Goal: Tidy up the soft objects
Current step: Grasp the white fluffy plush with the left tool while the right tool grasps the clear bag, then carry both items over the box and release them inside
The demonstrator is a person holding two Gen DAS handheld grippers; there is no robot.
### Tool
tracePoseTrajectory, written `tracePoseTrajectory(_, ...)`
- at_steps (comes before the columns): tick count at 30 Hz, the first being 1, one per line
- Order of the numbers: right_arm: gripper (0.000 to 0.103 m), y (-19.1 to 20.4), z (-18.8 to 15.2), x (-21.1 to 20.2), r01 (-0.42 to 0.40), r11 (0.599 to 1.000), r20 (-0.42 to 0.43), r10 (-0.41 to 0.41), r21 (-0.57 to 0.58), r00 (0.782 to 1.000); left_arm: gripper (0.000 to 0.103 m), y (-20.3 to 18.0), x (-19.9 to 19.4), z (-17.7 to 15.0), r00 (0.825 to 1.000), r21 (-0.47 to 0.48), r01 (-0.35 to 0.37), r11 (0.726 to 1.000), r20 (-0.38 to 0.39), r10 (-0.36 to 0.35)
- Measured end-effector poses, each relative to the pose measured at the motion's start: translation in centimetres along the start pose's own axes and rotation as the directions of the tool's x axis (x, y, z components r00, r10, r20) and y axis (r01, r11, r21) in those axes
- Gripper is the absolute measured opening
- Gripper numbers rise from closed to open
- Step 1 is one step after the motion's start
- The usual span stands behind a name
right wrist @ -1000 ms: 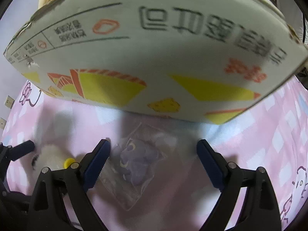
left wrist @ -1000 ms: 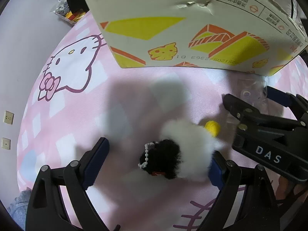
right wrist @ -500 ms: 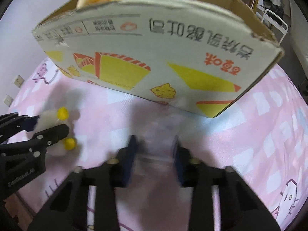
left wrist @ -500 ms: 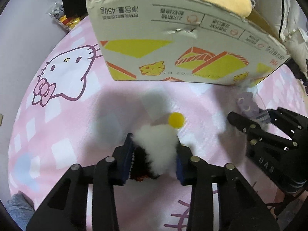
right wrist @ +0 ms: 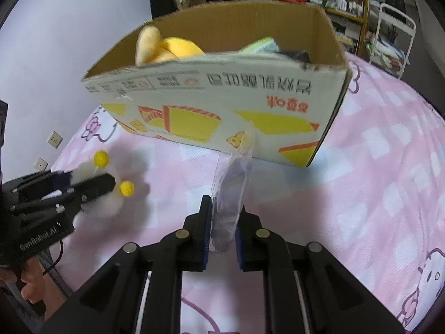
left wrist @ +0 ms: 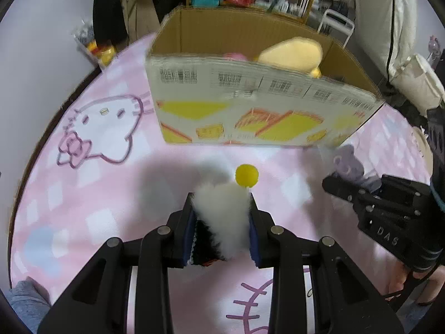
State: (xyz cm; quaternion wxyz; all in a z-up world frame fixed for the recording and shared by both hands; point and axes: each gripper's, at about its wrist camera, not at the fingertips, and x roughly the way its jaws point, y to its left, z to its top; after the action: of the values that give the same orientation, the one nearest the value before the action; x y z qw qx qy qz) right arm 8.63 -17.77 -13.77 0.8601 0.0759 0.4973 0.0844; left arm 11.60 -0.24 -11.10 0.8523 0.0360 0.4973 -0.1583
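My left gripper (left wrist: pixel 221 220) is shut on a fluffy white and black plush (left wrist: pixel 222 222) with yellow pompoms (left wrist: pixel 246 176), held above the pink bed sheet. It also shows in the right wrist view (right wrist: pixel 94 186). My right gripper (right wrist: pixel 222 222) is shut on a clear plastic bag with a purple plush inside (right wrist: pixel 232 192); the bag also shows in the left wrist view (left wrist: pixel 350 164). An open cardboard box (left wrist: pixel 250 111) stands ahead of both grippers, holding a yellow plush (left wrist: pixel 289 53).
The pink Hello Kitty sheet (left wrist: pixel 97 128) covers the bed. Shelves with clutter (right wrist: pixel 347 0) and a white rack (right wrist: pixel 395 27) stand behind the box. A wall with sockets (right wrist: pixel 54 139) lies to the left. A snack bag (left wrist: pixel 97 50) sits at the bed's far left edge.
Both grippers have shut, the left on the white plush and the right on the bagged purple plush, and both have lifted and pulled back from the box.
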Motion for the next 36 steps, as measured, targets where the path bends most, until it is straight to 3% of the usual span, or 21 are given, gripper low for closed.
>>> tracePoseTrajectory(4,0.016,0.5,0.8,-3.0,0.006,1.000,0.078,-0.006,-0.007,0.997,0.031,-0.8,-2.9,-0.2,0.995,0.023,-0.010,1.000,0.101,0.008)
tracePoseTrajectory(8,0.016,1.6,0.9,-5.3,0.043,0.998,0.183,-0.035,-0.038,0.982,0.031,-1.8,-5.7,-0.1,0.977,0.038,-0.023,0.999,0.211,0.014)
tracePoseTrajectory(13,0.016,3.5,1.3,-7.3,0.086,0.994,0.322,-0.062,-0.060,0.945,0.031,-3.3,-8.0,0.9,0.939,0.037,-0.052,0.998,0.342,0.036)
tracePoseTrajectory(18,0.016,4.1,2.1,-9.1,0.158,0.985,0.433,-0.115,-0.066,0.894,0.032,-3.9,-10.8,1.7,0.886,0.063,-0.062,0.996,0.462,0.026)
tracePoseTrajectory(31,0.016,3.7,6.2,-11.5,0.165,0.985,0.542,-0.113,-0.049,0.833,0.032,-5.5,-15.1,6.2,0.790,0.098,-0.081,0.992,0.613,0.004)
tracePoseTrajectory(36,0.016,4.4,8.2,-12.0,0.177,0.981,0.576,-0.101,-0.077,0.811,0.032,-5.8,-15.6,8.4,0.766,0.096,-0.071,0.993,0.643,-0.008)
